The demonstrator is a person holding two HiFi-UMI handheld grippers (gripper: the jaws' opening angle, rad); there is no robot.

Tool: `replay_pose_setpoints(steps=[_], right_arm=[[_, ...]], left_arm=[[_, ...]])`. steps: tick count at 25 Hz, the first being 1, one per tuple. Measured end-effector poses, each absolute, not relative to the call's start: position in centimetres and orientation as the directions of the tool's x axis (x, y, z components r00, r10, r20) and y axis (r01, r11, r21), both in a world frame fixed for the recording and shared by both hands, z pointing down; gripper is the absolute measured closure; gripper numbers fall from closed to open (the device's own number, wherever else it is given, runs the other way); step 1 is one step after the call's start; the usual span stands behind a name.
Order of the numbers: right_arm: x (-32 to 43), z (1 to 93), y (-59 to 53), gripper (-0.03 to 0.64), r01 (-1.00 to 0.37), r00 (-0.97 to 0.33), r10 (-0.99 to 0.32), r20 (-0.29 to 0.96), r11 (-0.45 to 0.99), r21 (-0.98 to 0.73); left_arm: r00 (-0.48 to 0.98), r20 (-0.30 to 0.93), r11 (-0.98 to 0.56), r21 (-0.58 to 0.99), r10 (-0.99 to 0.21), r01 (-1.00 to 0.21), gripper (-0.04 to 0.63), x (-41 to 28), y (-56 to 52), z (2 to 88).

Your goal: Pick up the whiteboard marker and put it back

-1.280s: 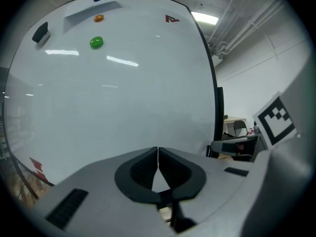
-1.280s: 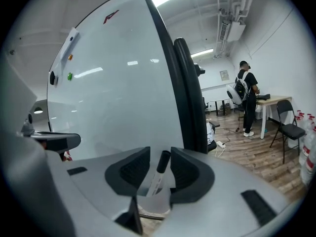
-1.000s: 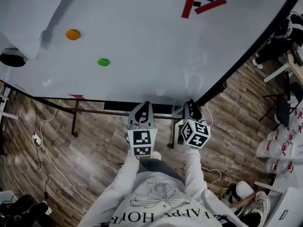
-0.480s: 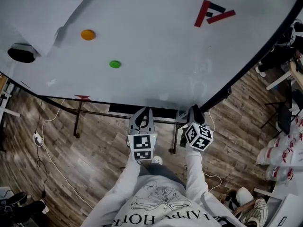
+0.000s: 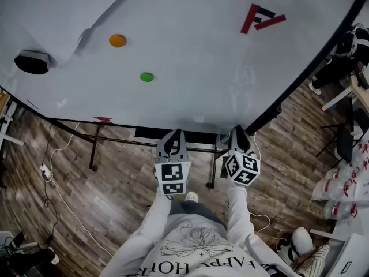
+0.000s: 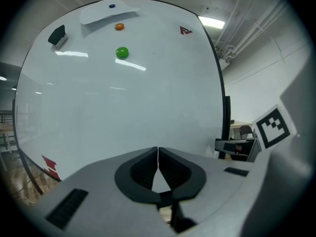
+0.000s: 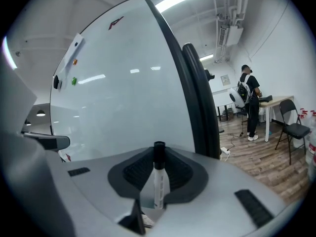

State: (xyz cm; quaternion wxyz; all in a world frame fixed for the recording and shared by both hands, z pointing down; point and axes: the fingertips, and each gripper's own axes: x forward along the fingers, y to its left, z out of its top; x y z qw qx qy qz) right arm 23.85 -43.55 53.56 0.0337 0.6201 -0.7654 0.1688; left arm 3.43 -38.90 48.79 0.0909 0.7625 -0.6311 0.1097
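A: While the right claw (image 5: 238,134) is closing, where do we have the marker (image 7: 158,177)?

B: We have it between that claw's jaws, lying along them with its black cap toward the tips. The pads look to be touching its sides. We stand at the bottom edge of the whiteboard (image 5: 190,56), toward its right corner.

A: And the left claw (image 5: 173,134)?

B: Its jaws are pressed together with nothing in them, and it sits just beside the right one at the same bottom edge.

A: So what do we need for a clean lift?

B: We judge that a firm squeeze comes first. The barrel is round and smooth, so a light pinch could let it slide or swing. We let the jaws finish closing, then raise it straight, without twisting.

A: And for putting it back?

B: We take its place to be along that bottom edge. We lower it level so it lies along the edge and cannot roll off, and we open only once it rests. We also hold the left claw aside, since the two sit close together.
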Motion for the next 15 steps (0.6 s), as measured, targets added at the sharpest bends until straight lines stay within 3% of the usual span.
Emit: replay_pose_setpoints(steps=[15], right_arm=[[23.1,46.0,-40.4,0.552,-0.980,-0.154,-0.977,0.147,0.132,-0.146]], left_arm=[[0.229,0.193,-0.238,-0.023,-0.954,-0.971,0.588,2.0,-38.7,43.9]])
